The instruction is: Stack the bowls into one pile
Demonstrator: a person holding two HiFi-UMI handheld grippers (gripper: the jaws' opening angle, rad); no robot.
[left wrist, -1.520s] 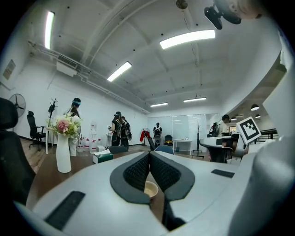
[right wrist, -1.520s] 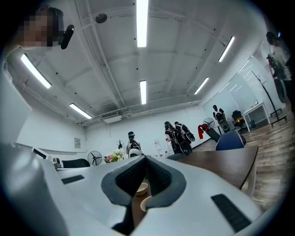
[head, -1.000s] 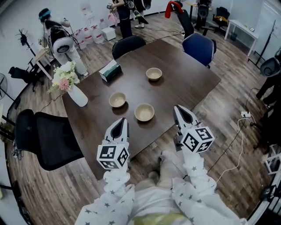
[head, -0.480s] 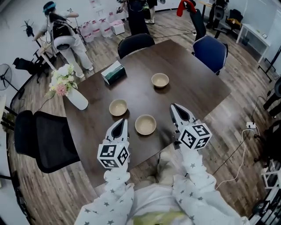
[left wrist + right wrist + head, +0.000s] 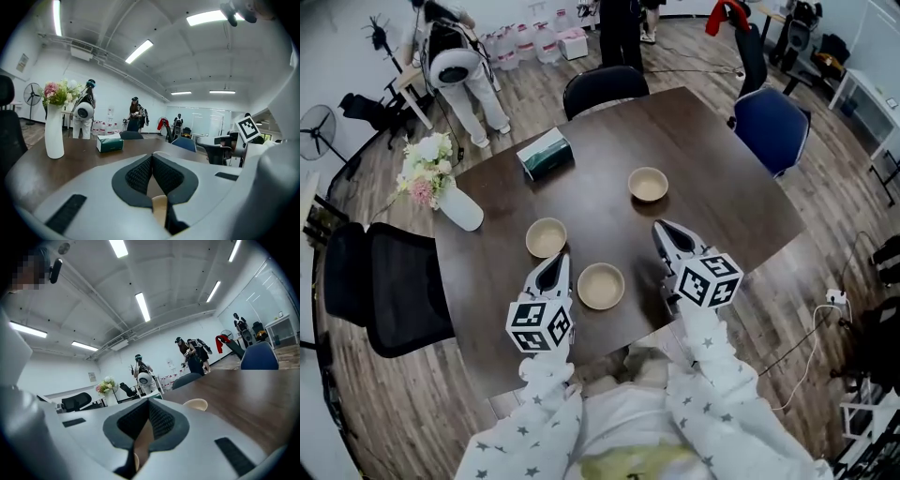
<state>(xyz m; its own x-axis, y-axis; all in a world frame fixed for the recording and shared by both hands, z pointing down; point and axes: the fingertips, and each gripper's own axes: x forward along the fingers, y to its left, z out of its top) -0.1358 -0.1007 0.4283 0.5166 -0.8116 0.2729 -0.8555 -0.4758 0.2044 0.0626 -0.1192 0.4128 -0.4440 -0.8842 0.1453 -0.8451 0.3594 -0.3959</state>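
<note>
While looking down in the head view: flanking the nearest bowl (image 5: 601, 286) with the left gripper (image 5: 556, 263) and right gripper (image 5: 665, 231), touching nothing. Noting a second bowl (image 5: 547, 237) just beyond the left tip and a third bowl (image 5: 648, 184) farther up the table (image 5: 722, 197), all three apart.

Left gripper view: showing jaws pressed together, gripping nothing. Catching a cream sliver (image 5: 159, 208) below the pads, too cut off to name.

Right gripper view: showing jaws likewise together, empty. Glimpsing only the third bowl's rim (image 5: 196, 404) past the gripper body.

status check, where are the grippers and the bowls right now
Left gripper shut, empty; right gripper shut, empty. Near beige round bowl between them, left bowl and far bowl apart on dark wooden table, none stacked. Nothing blocking the bowls.
</note>
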